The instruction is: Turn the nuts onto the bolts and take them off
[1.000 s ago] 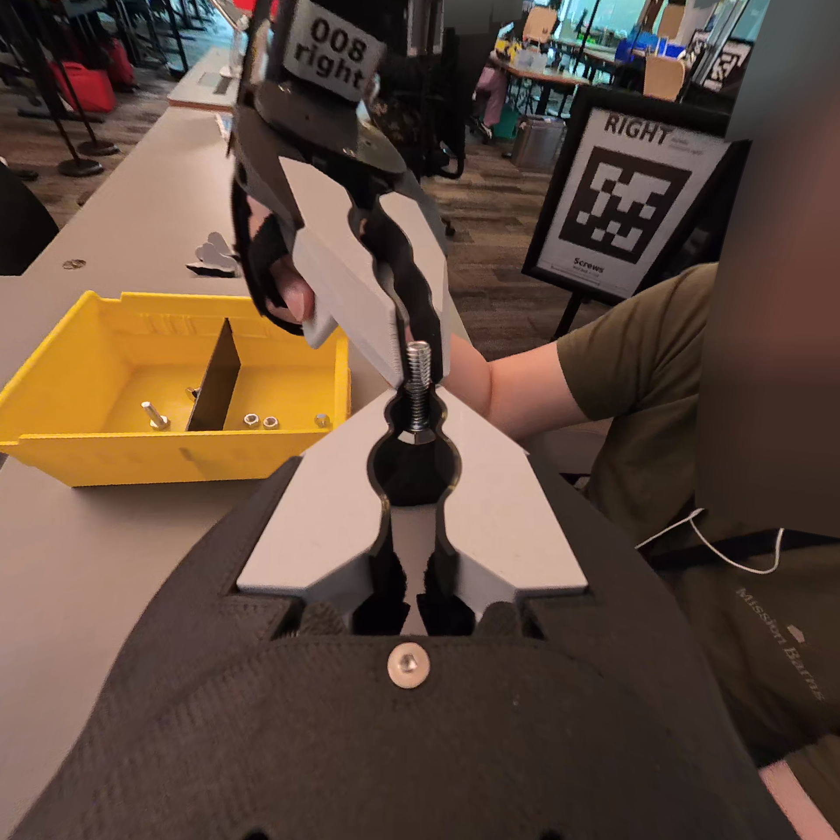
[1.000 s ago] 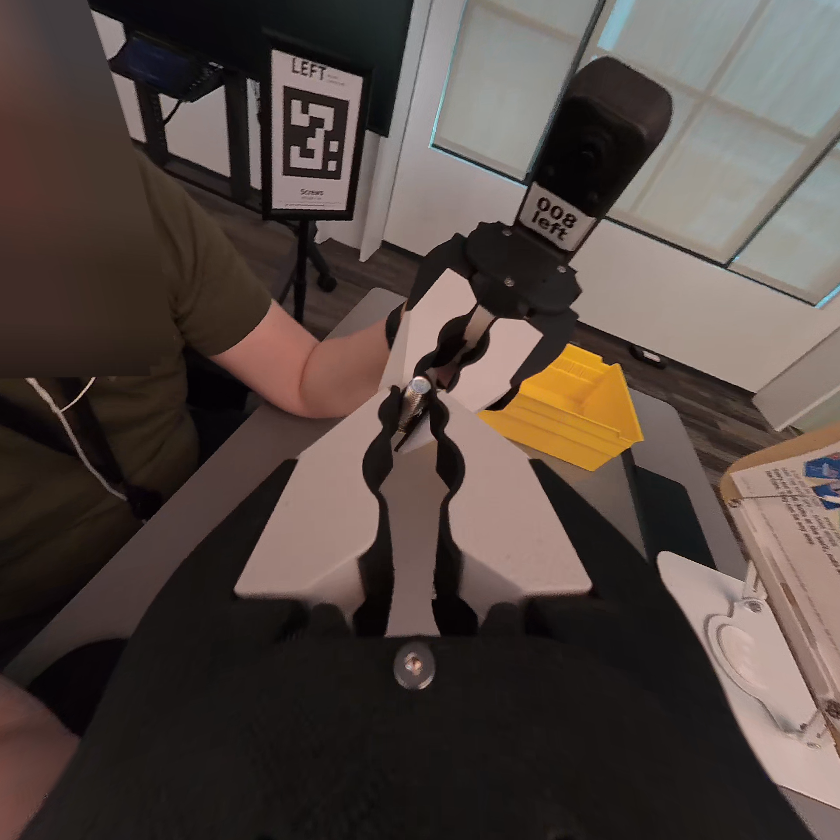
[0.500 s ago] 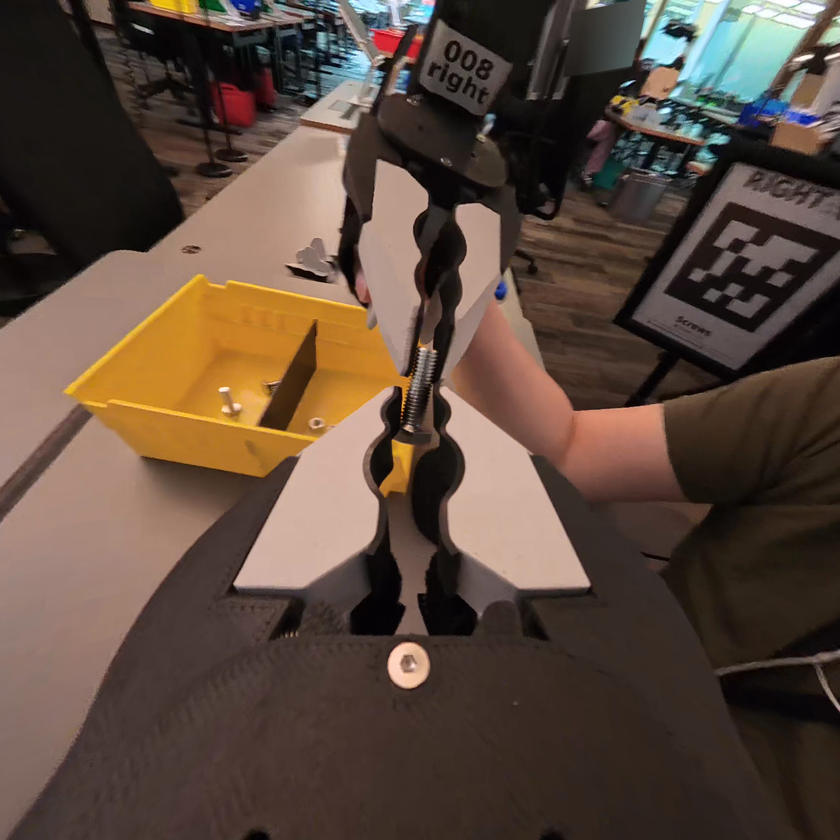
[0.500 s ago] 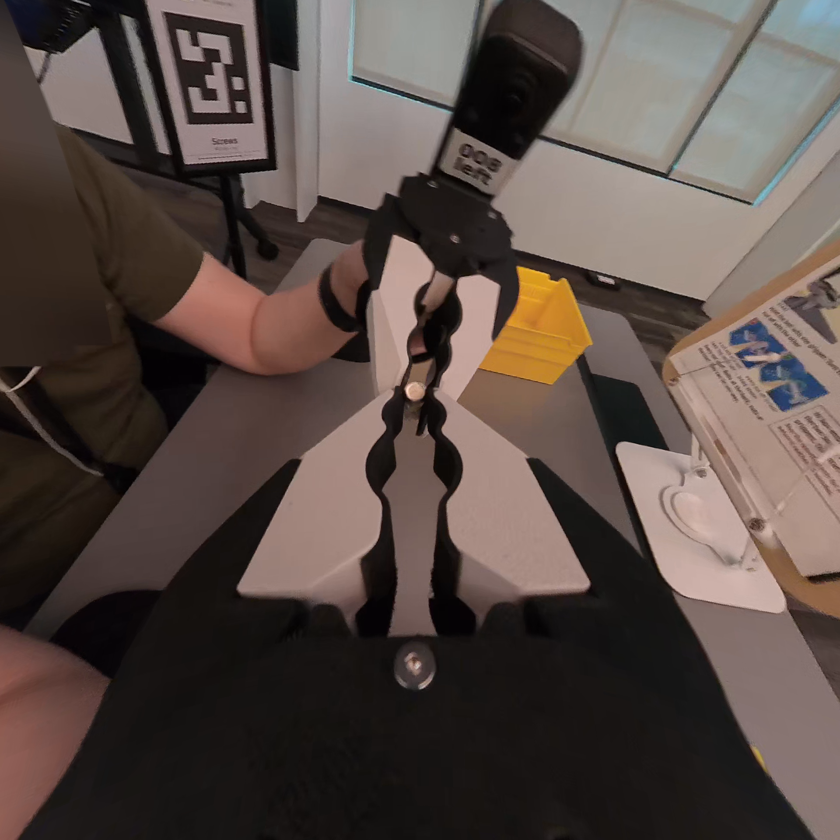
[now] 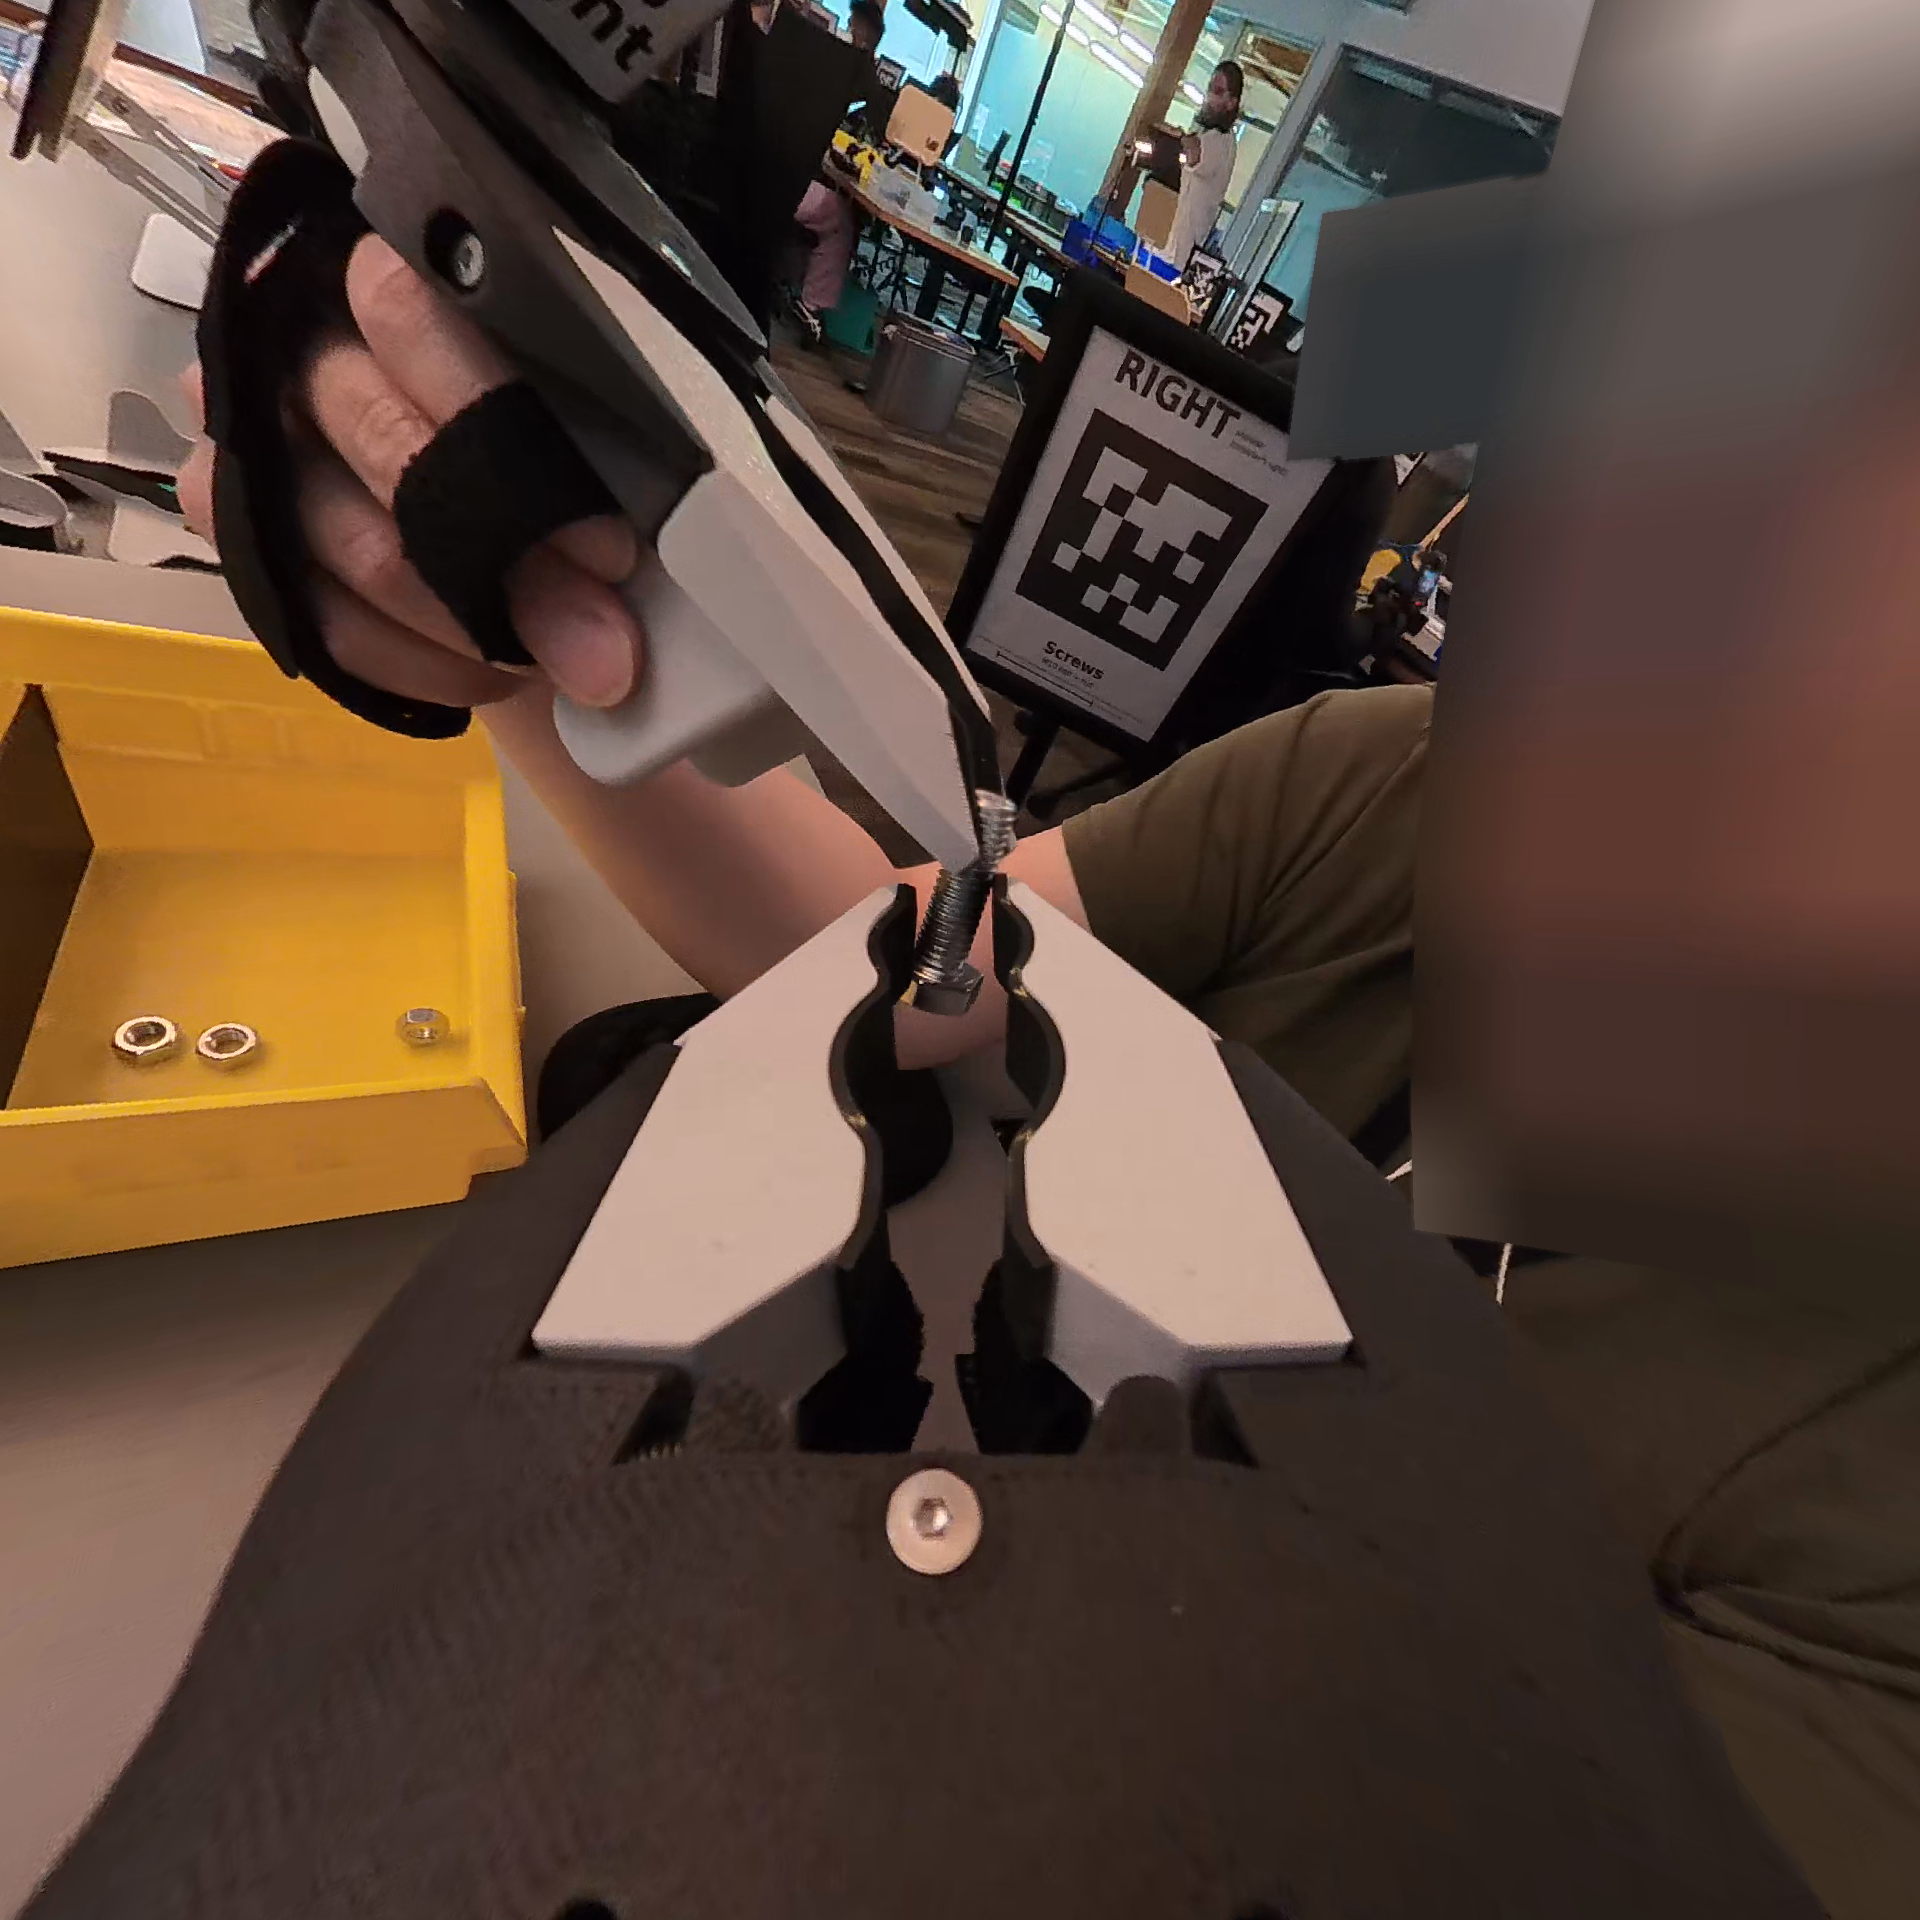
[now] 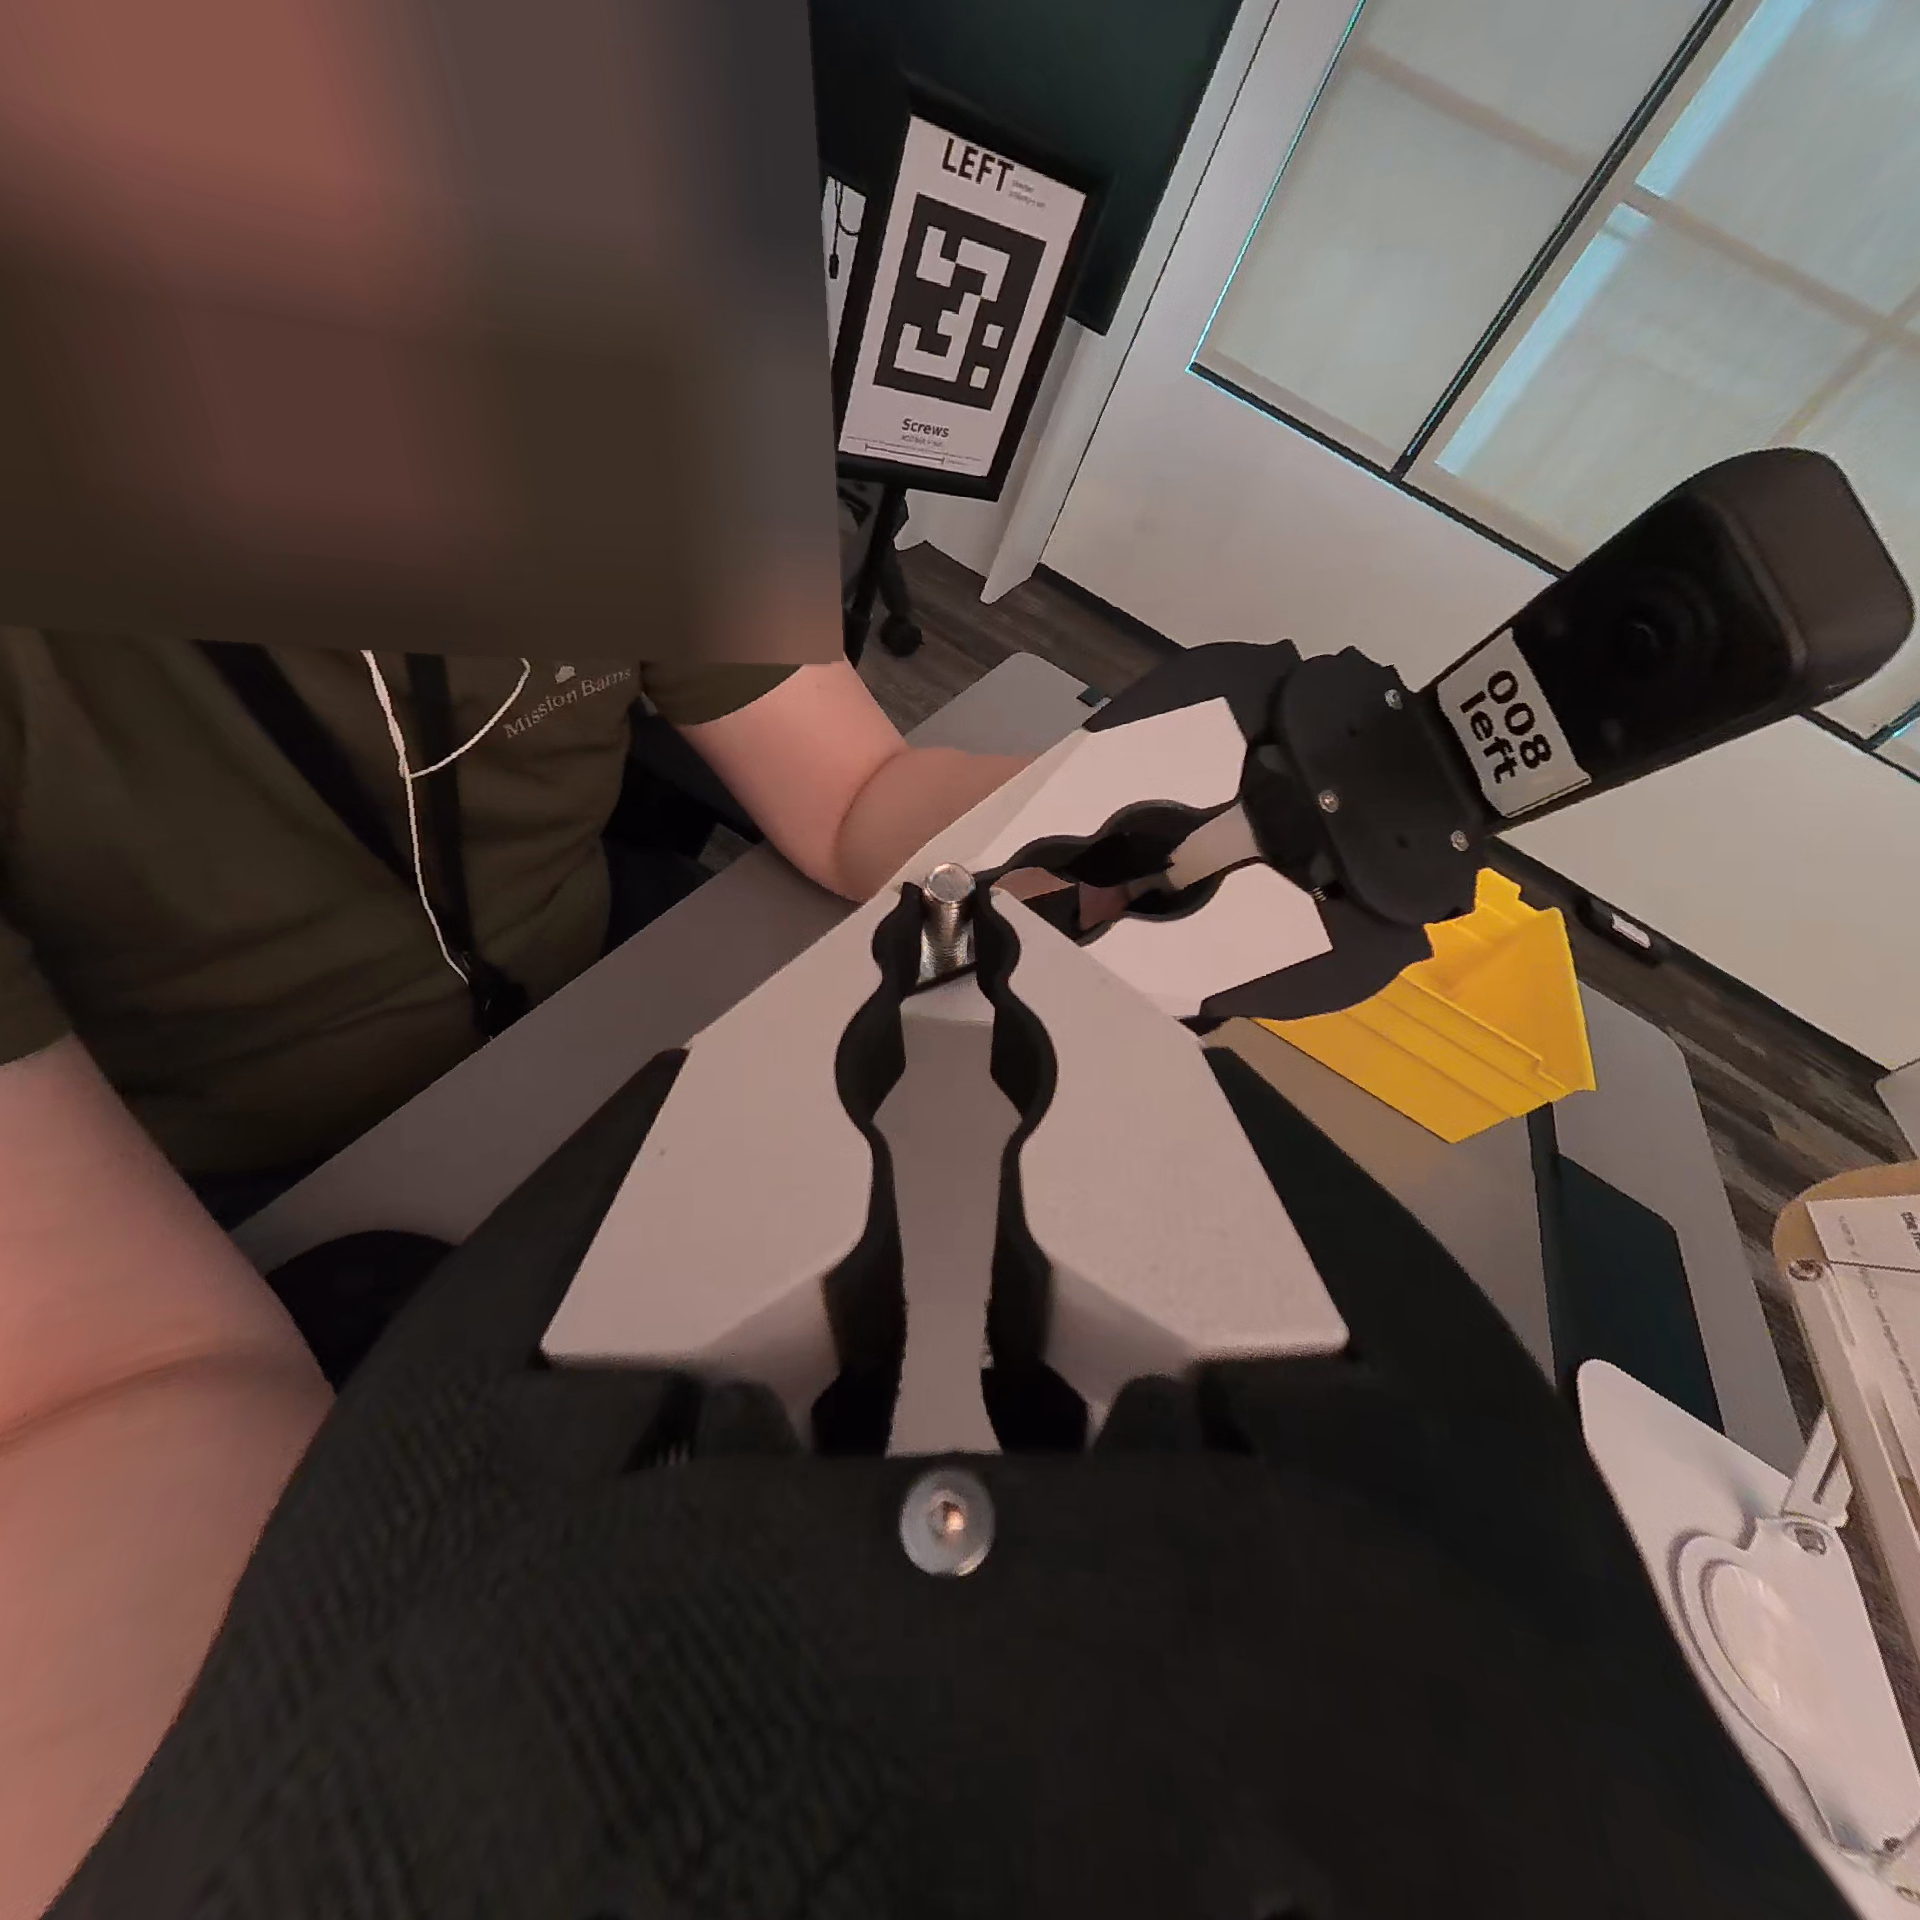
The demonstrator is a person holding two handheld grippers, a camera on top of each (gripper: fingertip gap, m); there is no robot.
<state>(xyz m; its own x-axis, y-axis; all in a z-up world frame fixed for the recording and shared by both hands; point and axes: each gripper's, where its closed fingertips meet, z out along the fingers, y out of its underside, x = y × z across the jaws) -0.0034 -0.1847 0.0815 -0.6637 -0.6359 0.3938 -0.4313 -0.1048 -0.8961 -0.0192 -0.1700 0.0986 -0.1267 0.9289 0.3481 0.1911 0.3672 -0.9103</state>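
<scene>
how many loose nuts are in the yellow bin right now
3 loose nuts show in the yellow bin, all on its floor right of the dark divider: two side by side and one apart, nearer the right wall. The bin's left part is cut off, so more may be hidden.

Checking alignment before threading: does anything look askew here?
The bolt leans askew: the right gripper pinches its threaded end, while its head hangs loose inside the open left gripper, touching neither side.
</scene>
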